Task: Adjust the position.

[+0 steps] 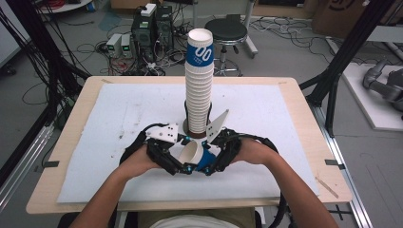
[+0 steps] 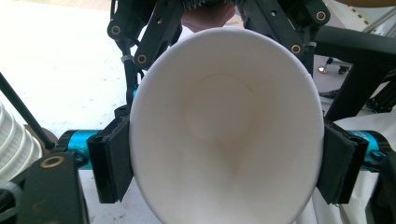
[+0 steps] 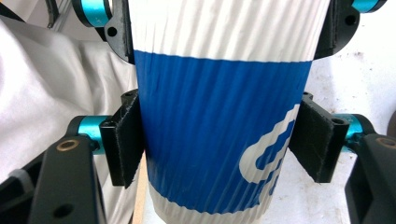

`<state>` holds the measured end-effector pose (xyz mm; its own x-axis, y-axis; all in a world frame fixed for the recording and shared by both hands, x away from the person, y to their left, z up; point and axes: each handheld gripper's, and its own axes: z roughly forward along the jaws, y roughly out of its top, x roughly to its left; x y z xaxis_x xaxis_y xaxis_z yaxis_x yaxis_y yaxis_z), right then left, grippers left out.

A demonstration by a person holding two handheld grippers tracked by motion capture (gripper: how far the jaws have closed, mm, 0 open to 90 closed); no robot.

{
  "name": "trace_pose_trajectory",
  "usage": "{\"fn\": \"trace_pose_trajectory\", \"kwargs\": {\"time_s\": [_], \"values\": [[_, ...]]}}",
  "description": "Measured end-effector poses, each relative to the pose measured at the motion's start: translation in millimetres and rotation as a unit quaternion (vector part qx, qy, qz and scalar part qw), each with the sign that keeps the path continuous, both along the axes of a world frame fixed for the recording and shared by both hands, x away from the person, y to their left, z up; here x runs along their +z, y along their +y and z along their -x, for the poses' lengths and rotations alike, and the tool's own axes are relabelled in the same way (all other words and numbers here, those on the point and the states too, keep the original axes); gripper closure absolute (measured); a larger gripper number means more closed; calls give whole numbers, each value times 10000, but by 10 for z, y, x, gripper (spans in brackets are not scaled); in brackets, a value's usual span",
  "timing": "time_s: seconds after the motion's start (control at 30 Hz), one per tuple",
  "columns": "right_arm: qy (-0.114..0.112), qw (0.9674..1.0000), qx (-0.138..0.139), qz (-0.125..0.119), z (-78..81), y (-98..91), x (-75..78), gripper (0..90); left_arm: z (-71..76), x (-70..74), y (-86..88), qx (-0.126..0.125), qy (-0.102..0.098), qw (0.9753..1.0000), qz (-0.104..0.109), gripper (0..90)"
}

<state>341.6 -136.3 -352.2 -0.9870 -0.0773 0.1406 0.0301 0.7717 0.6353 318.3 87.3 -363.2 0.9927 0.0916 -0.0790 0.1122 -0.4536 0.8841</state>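
a tall stack of ribbed white-and-blue paper cups [image 1: 198, 80] stands upright near the middle of the wooden table [image 1: 304, 118], on a white foam mat [image 1: 123, 118]. just before it a single ribbed white-and-blue paper cup [image 1: 196, 154] lies tipped between the left hand-held gripper [image 1: 177, 159] and the right hand-held gripper [image 1: 215, 159]. behind the table a round black stool [image 1: 225, 31] stands on the floor.
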Motion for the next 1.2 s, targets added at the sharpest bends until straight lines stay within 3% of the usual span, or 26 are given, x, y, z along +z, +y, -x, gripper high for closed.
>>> {"fn": "trace_pose_trajectory", "kwargs": {"time_s": [0.27,0.5,0.6,0.67,0.8,0.93,1.0,1.1,1.13,1.2], "values": [[-144,9995,-155,-229,-19,-48,20,273,-18,9,30,228,-17,9992,331,168],[-252,9978,-280,-542,-39,-122,81,273,-37,20,90,335,-25,9960,829,165],[-246,9954,-431,-824,-45,-191,96,273,-53,43,146,407,-29,9926,1142,164],[-244,9930,-575,-1007,-51,-256,96,272,-75,51,204,516,11,9887,1405,163],[-295,9881,-821,-1268,-66,-380,98,271,-127,44,312,718,79,9829,1696,162],[-311,9802,-1144,-1584,-79,-519,98,270,-169,14,407,978,150,9771,1882,162],[-347,9743,-1321,-1792,-90,-596,97,269,-189,9,461,1131,136,9736,1980,162],[-422,9597,-1646,-2237,-104,-729,85,269,-211,-3,532,1347,138,9673,2147,162],[-441,9563,-1724,-2320,-102,-759,83,269,-225,-12,562,1424,160,9650,2195,162],[-450,9465,-1910,-2563,-99,-836,73,269,-250,-35,622,1568,188,9623,2214,162]]}}
